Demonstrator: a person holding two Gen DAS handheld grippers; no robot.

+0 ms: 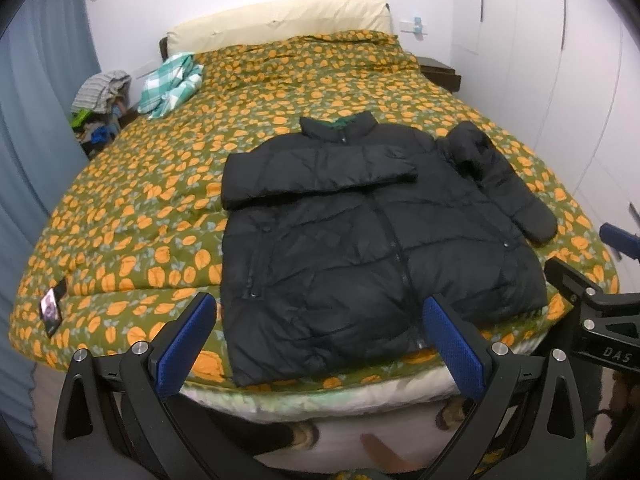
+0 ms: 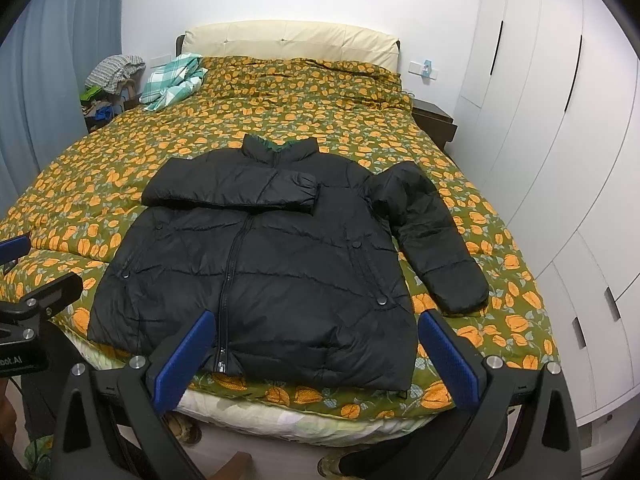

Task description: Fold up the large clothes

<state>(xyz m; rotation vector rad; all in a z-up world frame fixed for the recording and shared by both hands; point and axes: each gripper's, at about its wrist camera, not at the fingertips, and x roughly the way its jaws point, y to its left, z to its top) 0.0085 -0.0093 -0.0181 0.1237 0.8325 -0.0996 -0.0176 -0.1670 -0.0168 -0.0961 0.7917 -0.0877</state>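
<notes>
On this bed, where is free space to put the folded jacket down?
Free: the quilt between the jacket collar and the headboard, and left of the jacket. Crowded: the checked cloth at the far-left corner; the spread sleeve on the right.

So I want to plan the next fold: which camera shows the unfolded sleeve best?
The right wrist view: the unfolded sleeve lies whole, shoulder to cuff, near mid-frame beside the black jacket. The left wrist view shows the sleeve too, but further toward the distorted edge and more foreshortened.
</notes>
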